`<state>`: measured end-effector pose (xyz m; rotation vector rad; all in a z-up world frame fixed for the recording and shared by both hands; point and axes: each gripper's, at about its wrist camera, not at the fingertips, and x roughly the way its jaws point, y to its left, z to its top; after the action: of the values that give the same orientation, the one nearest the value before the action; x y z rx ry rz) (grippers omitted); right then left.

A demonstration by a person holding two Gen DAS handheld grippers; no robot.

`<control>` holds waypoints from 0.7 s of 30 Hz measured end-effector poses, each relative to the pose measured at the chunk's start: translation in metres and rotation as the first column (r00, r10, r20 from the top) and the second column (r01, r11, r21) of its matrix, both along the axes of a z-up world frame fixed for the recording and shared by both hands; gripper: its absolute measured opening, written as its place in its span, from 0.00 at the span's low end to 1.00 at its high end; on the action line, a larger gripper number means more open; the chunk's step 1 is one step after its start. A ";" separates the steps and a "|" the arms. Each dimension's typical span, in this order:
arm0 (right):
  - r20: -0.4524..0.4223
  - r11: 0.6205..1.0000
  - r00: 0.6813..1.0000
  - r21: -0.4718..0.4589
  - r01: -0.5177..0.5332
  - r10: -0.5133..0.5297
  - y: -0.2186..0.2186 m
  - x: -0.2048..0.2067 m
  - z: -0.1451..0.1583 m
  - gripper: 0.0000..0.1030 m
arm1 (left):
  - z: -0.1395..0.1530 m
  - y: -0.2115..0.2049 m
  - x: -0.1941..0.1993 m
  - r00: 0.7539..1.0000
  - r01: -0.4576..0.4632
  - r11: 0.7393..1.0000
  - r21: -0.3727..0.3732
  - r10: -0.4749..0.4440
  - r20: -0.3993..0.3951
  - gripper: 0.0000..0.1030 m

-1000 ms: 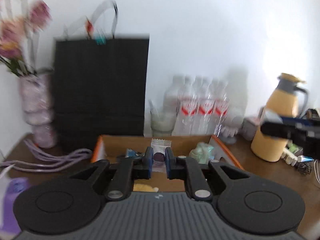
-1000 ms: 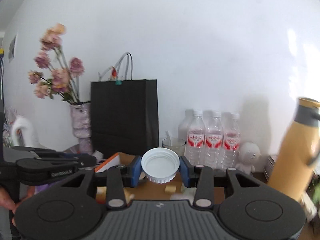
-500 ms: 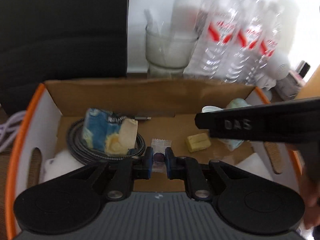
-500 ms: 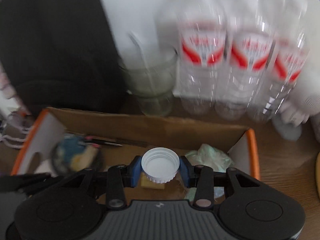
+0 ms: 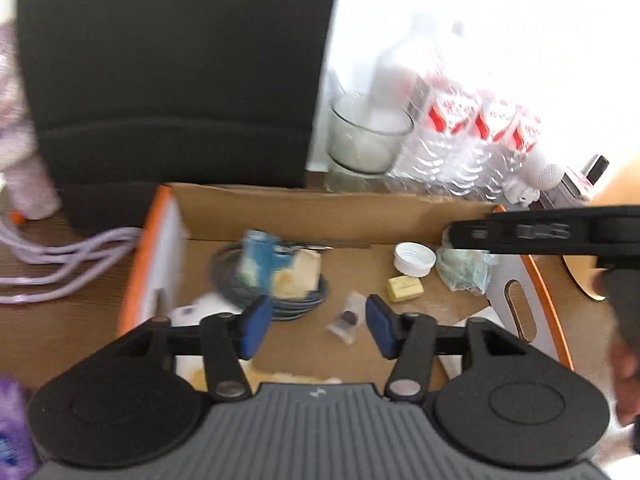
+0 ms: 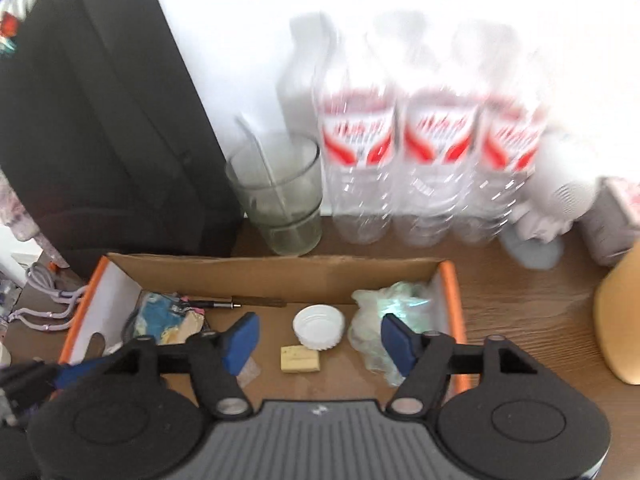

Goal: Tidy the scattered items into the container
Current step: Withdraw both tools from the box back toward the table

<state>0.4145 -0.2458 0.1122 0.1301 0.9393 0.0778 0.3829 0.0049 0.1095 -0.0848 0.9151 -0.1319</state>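
Both grippers hang over the cardboard box (image 6: pixel 272 276) with orange edges. The left gripper (image 5: pixel 316 330) has just been opening its jaws – they stand apart, and the little clear packet (image 5: pixel 347 320) lies on the box floor between them, not pinched. The right gripper (image 6: pixel 320 344) has just been opening too, and nothing is held. The white bottle cap (image 6: pixel 319 326) sits in the box, beside a yellow block (image 6: pixel 300 359) and what looks like a crumpled green bag (image 6: pixel 384 312).
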 end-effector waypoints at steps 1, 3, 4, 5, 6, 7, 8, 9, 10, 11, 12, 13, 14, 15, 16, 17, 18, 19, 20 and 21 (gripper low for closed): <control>-0.003 1.000 1.000 0.000 -0.003 0.003 -0.001 -0.007 0.007 0.72 | 0.006 0.003 -0.006 1.000 -0.008 1.000 0.005 0.008 0.001 0.67; -0.024 1.000 1.000 0.012 -0.012 0.013 -0.002 -0.020 0.019 0.74 | 0.014 0.008 -0.018 1.000 -0.029 0.999 0.019 0.029 0.007 0.73; -0.041 1.000 0.999 0.024 -0.019 0.020 -0.003 -0.026 0.023 0.75 | 0.018 0.010 -0.025 0.999 -0.037 0.999 0.031 0.037 0.010 0.75; -0.052 0.999 0.998 0.035 -0.025 0.027 -0.003 -0.036 0.027 0.75 | 0.021 0.012 -0.031 0.999 -0.044 0.998 0.043 0.043 0.014 0.76; -0.056 0.999 0.998 0.037 -0.030 0.032 -0.003 -0.045 0.030 0.76 | 0.024 0.012 -0.039 0.998 -0.060 0.996 0.059 0.058 0.026 0.79; -0.055 0.999 0.998 0.031 -0.035 0.036 0.001 -0.053 0.031 0.76 | 0.027 0.013 -0.049 0.997 -0.073 0.995 0.074 0.070 0.046 0.80; -0.043 0.999 0.998 0.018 -0.035 0.036 0.002 -0.065 0.034 0.77 | 0.031 0.014 -0.060 0.994 -0.085 0.992 0.089 0.077 0.080 0.80; -0.023 0.999 0.999 0.003 -0.034 0.034 0.002 -0.078 0.036 0.78 | 0.035 0.013 -0.076 0.986 -0.107 0.988 0.109 0.091 0.143 0.81; 0.002 0.999 0.999 -0.012 -0.034 0.034 0.007 -0.092 0.039 0.78 | 0.037 0.012 -0.092 0.971 -0.128 0.984 0.125 0.099 0.217 0.87; 0.046 0.999 0.998 -0.020 -0.030 0.030 0.011 -0.108 0.041 0.80 | 0.037 0.010 -0.109 0.949 -0.144 0.981 0.131 0.100 0.297 0.90; 0.105 0.999 0.994 -0.023 -0.027 0.029 0.012 -0.126 0.042 0.81 | 0.035 0.009 -0.131 0.914 -0.154 0.980 0.126 0.093 0.395 0.99; 0.166 0.999 0.986 -0.028 -0.028 0.032 0.013 -0.143 0.042 0.81 | 0.032 0.008 -0.150 0.877 -0.159 0.980 0.117 0.086 0.472 1.00; 0.246 0.999 0.969 -0.034 -0.022 0.030 0.014 -0.162 0.040 0.82 | 0.027 0.007 -0.166 0.847 -0.166 0.980 0.110 0.084 0.525 1.00; 0.338 0.999 0.941 -0.044 -0.010 0.024 0.017 -0.182 0.036 0.83 | 0.021 0.005 -0.181 0.825 -0.168 0.980 0.106 0.081 0.559 1.00; 0.428 0.998 0.903 -0.056 0.004 0.020 0.019 -0.200 0.031 0.88 | 0.014 0.003 -0.190 0.816 -0.166 0.981 0.100 0.080 0.573 1.00; 0.511 0.998 0.859 -0.067 0.017 0.019 0.021 -0.218 0.023 0.95 | 0.008 0.002 -0.198 0.811 -0.163 0.982 0.090 0.082 0.579 1.00; 0.573 0.996 0.819 -0.085 0.024 0.029 0.024 -0.234 0.013 0.96 | 0.002 0.002 -0.205 0.805 -0.163 0.984 0.073 0.089 0.586 1.00; 0.607 0.994 0.793 -0.103 0.021 0.046 0.027 -0.244 0.005 0.97 | -0.003 0.002 -0.210 0.804 -0.161 0.985 0.062 0.094 0.588 1.00; 0.617 0.993 0.785 -0.120 0.013 0.064 0.031 -0.250 -0.001 0.97 | -0.006 0.001 -0.211 0.809 -0.155 0.986 0.059 0.092 0.580 1.00; 0.609 0.991 0.789 -0.133 0.003 0.079 0.034 -0.253 -0.006 0.97 | -0.006 0.002 -0.213 0.815 -0.148 0.987 0.063 0.086 0.573 1.00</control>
<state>0.1612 -0.2119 0.1061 -0.0374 0.2851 0.0900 0.1697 0.0067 0.1032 -0.0008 0.3093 0.0110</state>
